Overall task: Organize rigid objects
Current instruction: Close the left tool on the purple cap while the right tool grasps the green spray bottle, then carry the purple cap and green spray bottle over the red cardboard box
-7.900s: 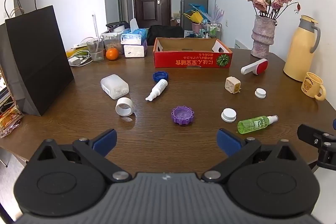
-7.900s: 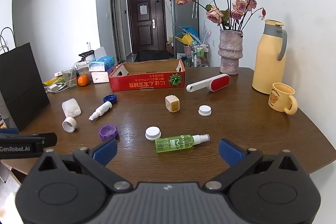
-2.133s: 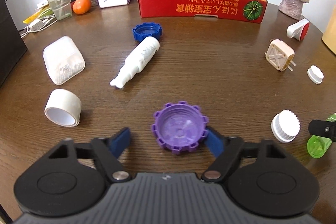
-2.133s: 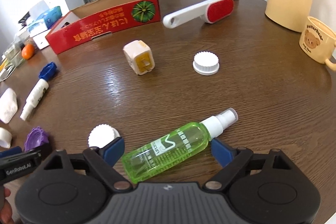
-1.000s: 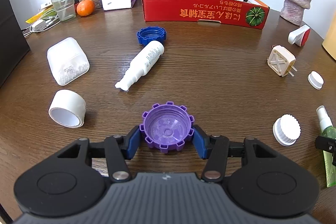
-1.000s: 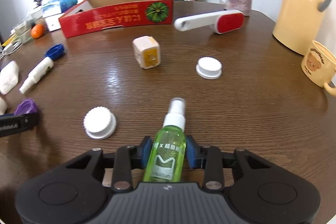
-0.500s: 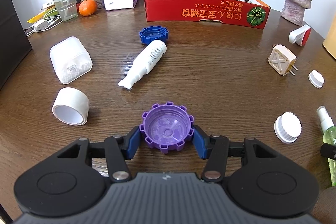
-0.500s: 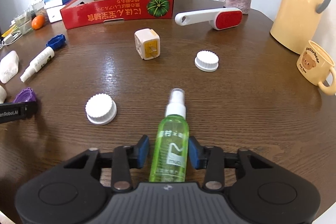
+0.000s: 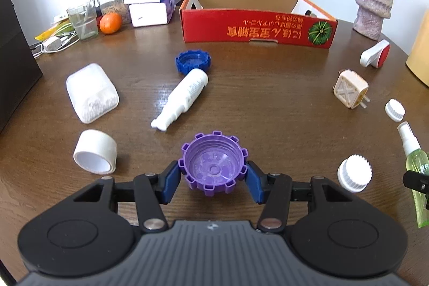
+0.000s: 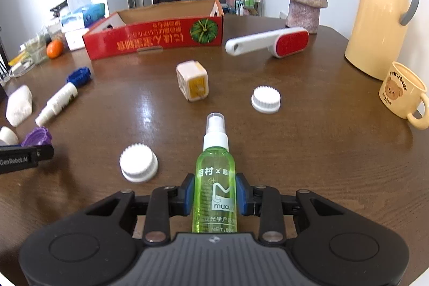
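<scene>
My left gripper [image 9: 213, 178] is shut on a purple ridged cap [image 9: 213, 164] and holds it just above the brown table, open side up. My right gripper [image 10: 214, 193] is shut on a green spray bottle [image 10: 215, 178] whose white nozzle points away from me. The open red cardboard box [image 9: 257, 28] stands at the back of the table; it also shows in the right wrist view [image 10: 155, 38]. The bottle [image 9: 417, 170] shows at the right edge of the left wrist view. The purple cap [image 10: 37, 137] shows at the left of the right wrist view.
On the table lie a white bottle [image 9: 182, 99], blue cap [image 9: 193, 62], white tub [image 9: 91, 93], tape roll [image 9: 95, 152], plug cube [image 10: 192, 83], two white caps [image 10: 138, 162] [image 10: 266, 99] and a lint brush [image 10: 268, 44]. A vase [image 10: 307, 2], thermos [image 10: 380, 15] and mug [image 10: 402, 95] stand on the right.
Both grippers have risen slightly and moved forward with their objects. The purple cap now sits tilted and higher; the green bottle is lifted with its nozzle pointing at the box side.
</scene>
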Available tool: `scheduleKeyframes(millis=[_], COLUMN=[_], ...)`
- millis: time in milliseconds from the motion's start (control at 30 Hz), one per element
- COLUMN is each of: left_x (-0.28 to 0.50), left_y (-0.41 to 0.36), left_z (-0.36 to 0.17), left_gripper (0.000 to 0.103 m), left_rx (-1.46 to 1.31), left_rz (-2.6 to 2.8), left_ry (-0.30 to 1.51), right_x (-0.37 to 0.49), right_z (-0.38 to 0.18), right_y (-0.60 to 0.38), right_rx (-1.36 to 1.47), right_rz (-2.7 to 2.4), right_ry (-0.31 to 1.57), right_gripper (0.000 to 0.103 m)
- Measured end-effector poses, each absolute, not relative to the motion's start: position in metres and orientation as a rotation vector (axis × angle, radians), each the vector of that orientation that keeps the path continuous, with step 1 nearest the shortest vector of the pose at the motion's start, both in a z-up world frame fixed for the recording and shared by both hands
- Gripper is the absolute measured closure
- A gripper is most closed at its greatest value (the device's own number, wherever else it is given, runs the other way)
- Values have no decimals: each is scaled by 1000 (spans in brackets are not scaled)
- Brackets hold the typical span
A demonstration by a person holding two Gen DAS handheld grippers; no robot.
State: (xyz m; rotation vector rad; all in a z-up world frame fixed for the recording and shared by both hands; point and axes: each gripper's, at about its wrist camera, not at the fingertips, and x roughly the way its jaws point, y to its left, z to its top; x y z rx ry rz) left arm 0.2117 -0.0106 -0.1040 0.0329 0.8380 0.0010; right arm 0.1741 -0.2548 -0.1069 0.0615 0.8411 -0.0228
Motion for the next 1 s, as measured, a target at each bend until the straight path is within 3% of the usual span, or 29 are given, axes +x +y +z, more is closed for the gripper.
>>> scheduleKeyframes(millis=[1000], left_x=[292], left_y=[-32], left_z=[-28], left_gripper=[50], left_rx=[-34], left_rz=[14], left_ry=[635], right_x=[263], right_z=[-35], right_y=[-244], right_rx=[154], right_rz=[59], right_ry=[497], right_gripper=[73])
